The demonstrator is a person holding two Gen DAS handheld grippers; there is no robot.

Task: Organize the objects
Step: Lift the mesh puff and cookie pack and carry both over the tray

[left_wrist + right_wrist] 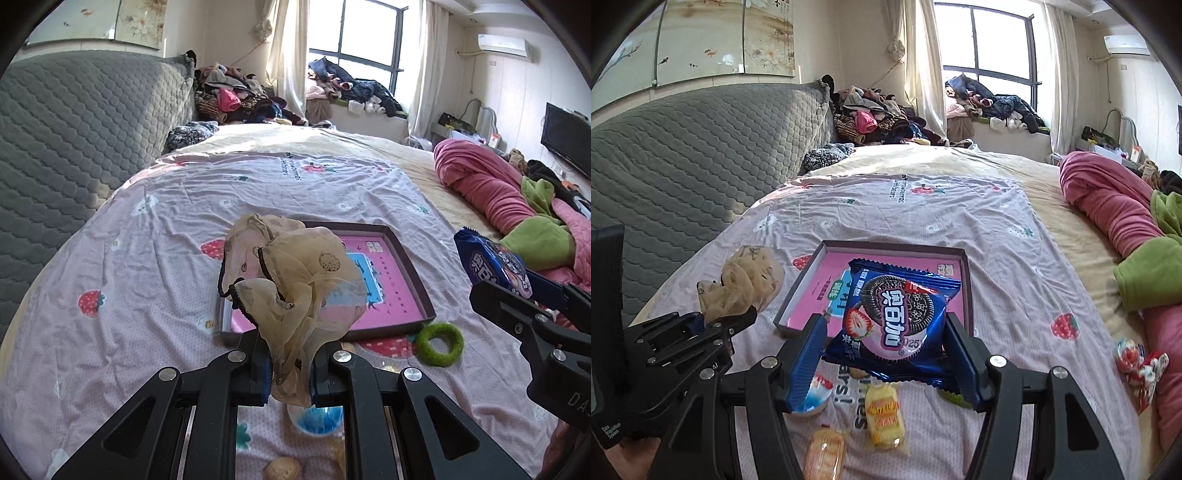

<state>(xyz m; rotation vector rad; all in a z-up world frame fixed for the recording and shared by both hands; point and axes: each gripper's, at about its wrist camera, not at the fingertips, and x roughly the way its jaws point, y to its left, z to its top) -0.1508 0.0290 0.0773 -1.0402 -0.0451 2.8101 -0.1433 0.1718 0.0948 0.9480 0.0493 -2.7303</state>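
Observation:
My left gripper (pixel 289 363) is shut on a beige sheer scrunchie (pixel 291 280), held up just in front of the shallow box (pixel 406 254) with a pink bottom that lies on the bed. It also shows in the right wrist view (pixel 746 280). My right gripper (pixel 886 339) is shut on a blue Oreo packet (pixel 897 325), held above the near edge of the box (pixel 966 280). The packet also shows at the right of the left wrist view (pixel 491 264).
A green hair ring (pixel 439 343) lies just right of the box's near corner. Small snack packets (pixel 886 417) and a round cup (pixel 812 402) lie on the strawberry sheet (pixel 1015 295) near me. A pink and green blanket (pixel 1119 221) is at right, a grey headboard (pixel 683 147) at left.

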